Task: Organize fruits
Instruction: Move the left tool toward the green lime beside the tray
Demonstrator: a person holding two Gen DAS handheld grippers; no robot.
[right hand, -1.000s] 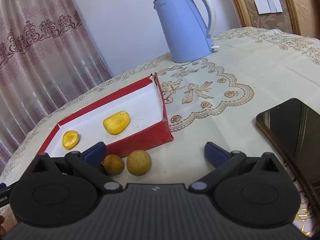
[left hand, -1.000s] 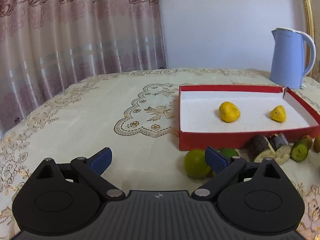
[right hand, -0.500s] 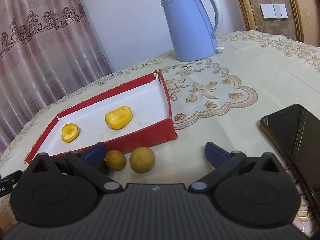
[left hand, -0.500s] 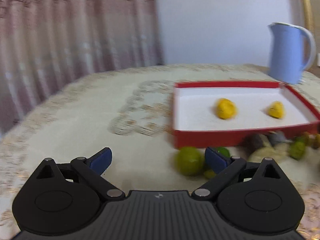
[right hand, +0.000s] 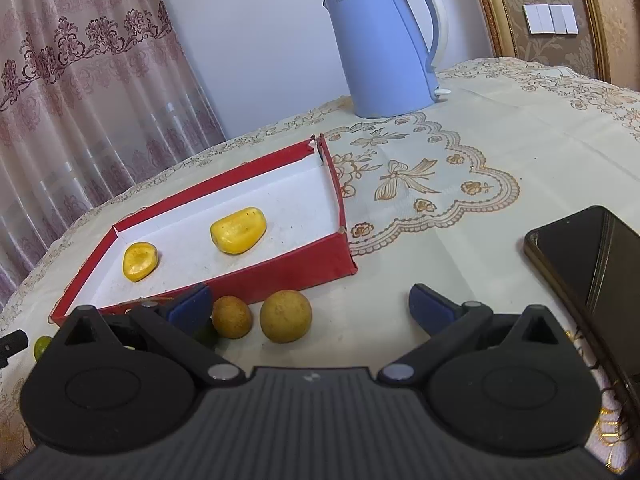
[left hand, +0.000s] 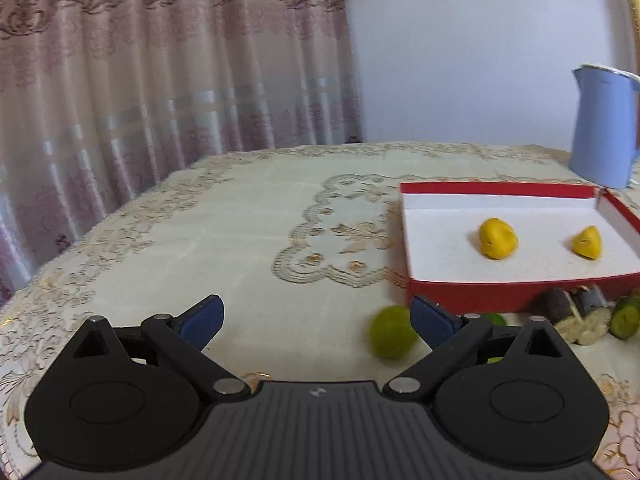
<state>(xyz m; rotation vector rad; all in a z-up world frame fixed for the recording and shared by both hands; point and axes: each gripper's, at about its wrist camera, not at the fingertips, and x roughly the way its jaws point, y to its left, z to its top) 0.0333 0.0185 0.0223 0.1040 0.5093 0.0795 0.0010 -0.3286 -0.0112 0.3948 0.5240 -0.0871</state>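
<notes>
A red tray [left hand: 500, 295] [right hand: 280, 276] with a white floor holds two yellow fruits [left hand: 497, 238] [right hand: 239, 230]. In front of its near wall lie a green lime [left hand: 390, 332], dark cane pieces [left hand: 568, 308] and a cut green fruit [left hand: 624, 318]. My left gripper [left hand: 316, 318] is open and empty, with the lime just inside its right finger. In the right wrist view two tan round fruits [right hand: 285, 316] [right hand: 231, 317] sit before the tray. My right gripper [right hand: 310, 310] is open around them, touching neither.
A blue kettle [right hand: 384, 46] [left hand: 604, 128] stands behind the tray. A dark phone [right hand: 592, 264] lies on the cloth at the right. A small green fruit [right hand: 42, 346] shows at the far left. Curtains hang beyond the table's far edge.
The left gripper has swung left, so the tray and the lime now sit further right in its view. The right gripper has edged closer to the two tan fruits.
</notes>
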